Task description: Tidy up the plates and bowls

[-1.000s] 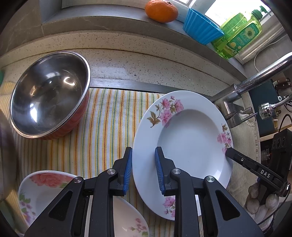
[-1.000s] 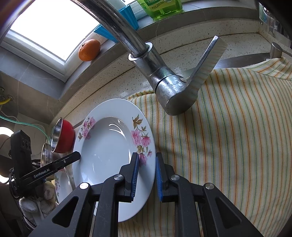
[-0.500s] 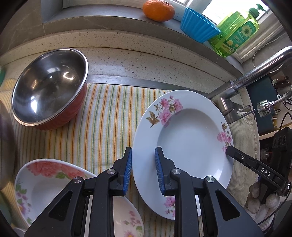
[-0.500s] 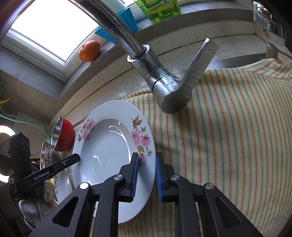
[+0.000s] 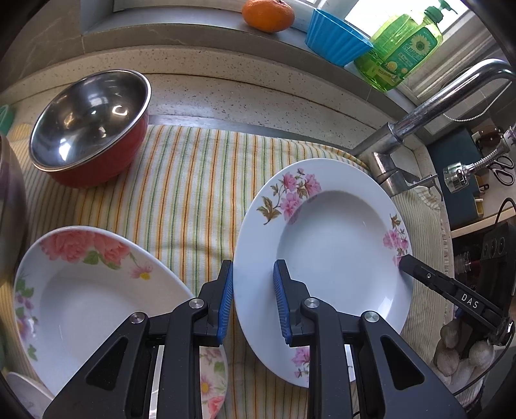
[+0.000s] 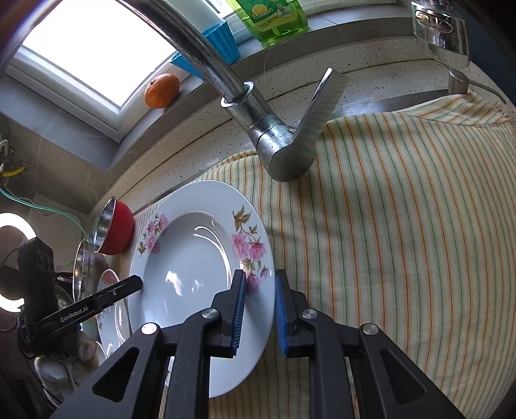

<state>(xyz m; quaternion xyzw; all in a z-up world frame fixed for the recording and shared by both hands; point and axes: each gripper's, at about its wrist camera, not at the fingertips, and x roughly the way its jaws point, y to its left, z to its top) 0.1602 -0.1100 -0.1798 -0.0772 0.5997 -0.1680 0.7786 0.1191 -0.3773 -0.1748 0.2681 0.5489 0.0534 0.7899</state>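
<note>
A white deep plate with pink flowers is held tilted over the striped cloth by both grippers. My left gripper is shut on its left rim. My right gripper is shut on the opposite rim, and one of its fingers shows in the left wrist view. The same plate fills the right wrist view, with a left finger at its far edge. A rose-patterned plate lies below and left of the held one. A red bowl with a steel inside stands at the back left.
The steel faucet rises close behind the held plate. An orange, a blue cup and a green soap bottle sit on the windowsill. Another steel bowl's rim shows at the left edge. A gloved hand holds the right gripper.
The left gripper has drawn back with the plate: the red bowl now sits farther off and more of the rose plate shows. Both grips look unchanged.
</note>
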